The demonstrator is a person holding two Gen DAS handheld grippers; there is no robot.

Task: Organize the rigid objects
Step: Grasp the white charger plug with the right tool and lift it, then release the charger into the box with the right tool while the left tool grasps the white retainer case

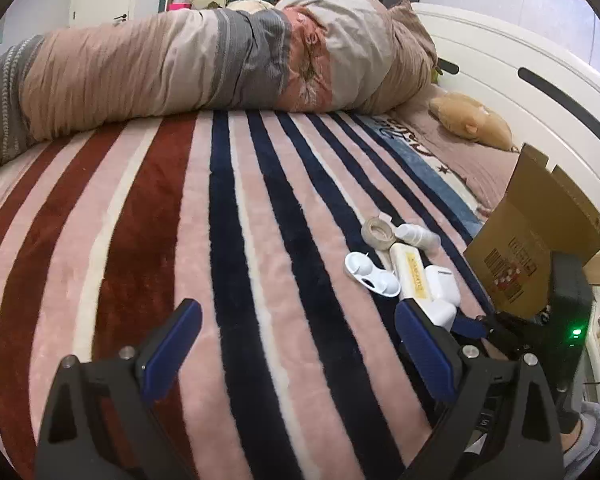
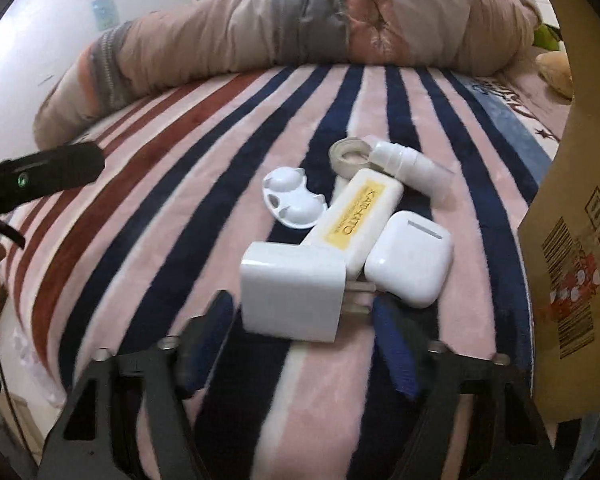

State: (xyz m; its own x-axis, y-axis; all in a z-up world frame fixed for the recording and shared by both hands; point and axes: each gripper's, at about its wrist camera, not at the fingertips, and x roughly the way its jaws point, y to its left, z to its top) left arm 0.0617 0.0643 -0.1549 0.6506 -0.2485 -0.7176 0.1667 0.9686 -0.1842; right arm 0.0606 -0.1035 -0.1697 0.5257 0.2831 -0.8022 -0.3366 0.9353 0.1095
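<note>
A cluster of small white objects lies on the striped blanket [image 2: 172,208]. A white charger block [image 2: 292,292] with prongs is nearest my right gripper [image 2: 304,320], which is open with its fingers on either side of the block, empty. Behind the block are a white earbud case [image 2: 410,258], a cream tube with a yellow label [image 2: 360,216], a white cat-shaped lens case [image 2: 294,202], a tape roll [image 2: 350,156] and a white bottle [image 2: 408,166]. My left gripper [image 1: 296,344] is open and empty over the blanket, left of the cluster [image 1: 404,268].
An open cardboard box [image 2: 572,248] stands right of the objects and also shows in the left wrist view [image 1: 536,236]. A rolled duvet [image 1: 188,68] lies across the far side of the bed. A plush toy [image 1: 472,120] and a white headboard [image 1: 540,92] are at the right.
</note>
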